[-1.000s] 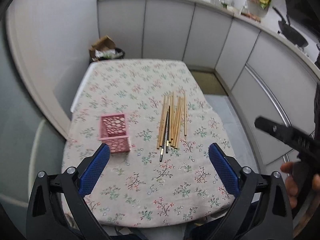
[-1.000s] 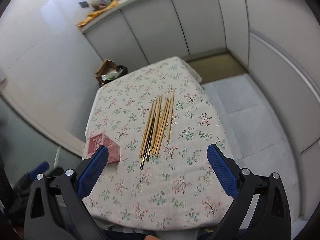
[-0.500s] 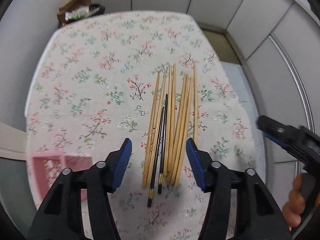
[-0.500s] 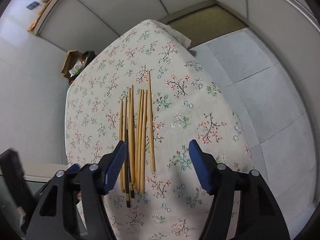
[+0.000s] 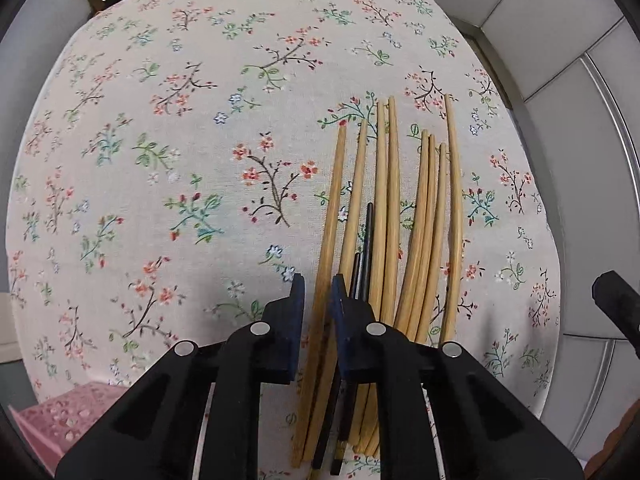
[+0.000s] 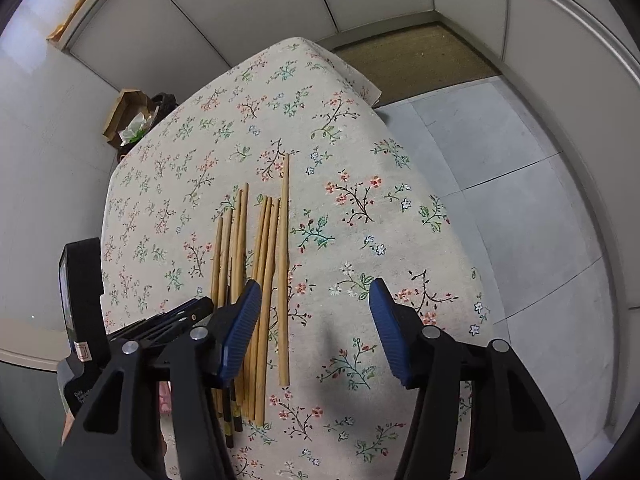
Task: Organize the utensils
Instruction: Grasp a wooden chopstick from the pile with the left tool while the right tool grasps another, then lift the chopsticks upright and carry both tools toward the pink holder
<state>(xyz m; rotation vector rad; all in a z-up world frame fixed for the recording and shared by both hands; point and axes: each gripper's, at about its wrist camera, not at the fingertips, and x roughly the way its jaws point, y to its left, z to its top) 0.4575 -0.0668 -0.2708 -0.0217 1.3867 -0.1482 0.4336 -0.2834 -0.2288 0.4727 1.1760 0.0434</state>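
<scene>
Several wooden chopsticks [image 5: 424,216] and two thin black ones [image 5: 366,240] lie side by side on the floral tablecloth [image 5: 180,140]. My left gripper [image 5: 318,292] is down on the table with its jaws closed around the leftmost wooden chopstick [image 5: 334,208]. In the right wrist view the same bundle [image 6: 264,264] lies ahead. My right gripper [image 6: 316,312] is open and empty, hovering over the bundle's right side; its left fingertip [image 6: 244,324] is above the chopsticks. The left gripper's black body [image 6: 176,320] shows at the left there.
A corner of the pink perforated basket [image 5: 52,420] shows at the lower left. A cardboard box with rubbish [image 6: 132,120] stands on the floor beyond the table's far left corner. White cabinets [image 6: 240,4] ring the room. The table's right edge drops to tiled floor [image 6: 520,200].
Both grippers have dropped closer to the chopsticks. My left gripper has narrowed from wide open to closed around the leftmost wooden chopstick. The right gripper stays open.
</scene>
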